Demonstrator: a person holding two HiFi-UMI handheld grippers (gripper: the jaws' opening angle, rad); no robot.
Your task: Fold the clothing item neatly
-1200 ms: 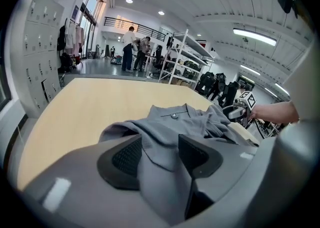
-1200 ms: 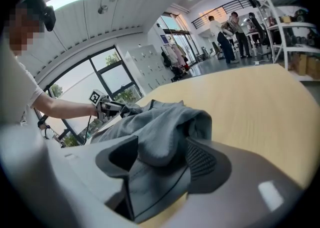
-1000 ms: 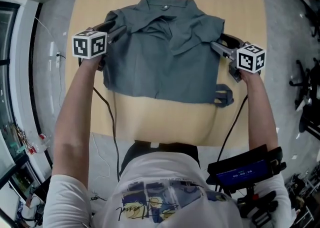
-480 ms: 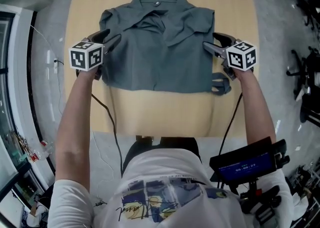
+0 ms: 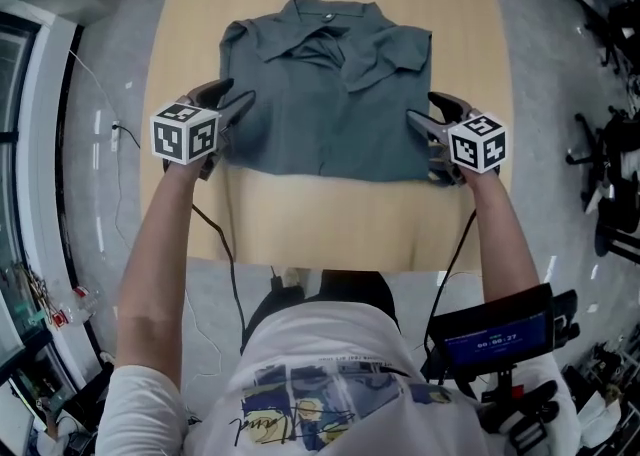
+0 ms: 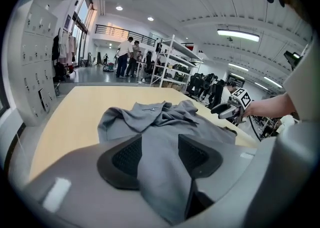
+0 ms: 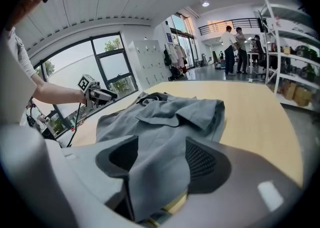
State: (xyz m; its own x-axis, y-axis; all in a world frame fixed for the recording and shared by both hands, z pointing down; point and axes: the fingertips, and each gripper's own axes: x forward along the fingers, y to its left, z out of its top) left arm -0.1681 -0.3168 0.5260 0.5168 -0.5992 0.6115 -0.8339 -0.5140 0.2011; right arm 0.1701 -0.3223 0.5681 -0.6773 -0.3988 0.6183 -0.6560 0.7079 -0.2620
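– One shirt, one desk, two hand-held grippers in the head view. Count agreed?
– Agreed. Shirt: grey, collared, lying front up on the desk, collar at the far end. One button shows at the neck. Upper part rumpled, with one sleeve folded in over the chest. Near hem runs straight across.
– Gripper positions?
– Left hand-held gripper at the shirt's near left corner, right hand-held gripper at the near right corner. One marker cube on each.
– Left gripper view next.
– Two dark pads, part-way apart. One thick fold of shirt fills the gap from pad to pad and runs back into the throat: gripped. Beyond it the shirt spreads over the desk towards the right hand-held gripper at the far edge. Two people stand far back, near one shelf rack.
– Right gripper view?
– Much the same, mirrored. Two pads part-way apart, with one fold of shirt clamped between them. The fold's edge is lifted, and a strip of desk shows beneath it. One sleeve lies across the chest. Left hand-held gripper at the opposite edge.
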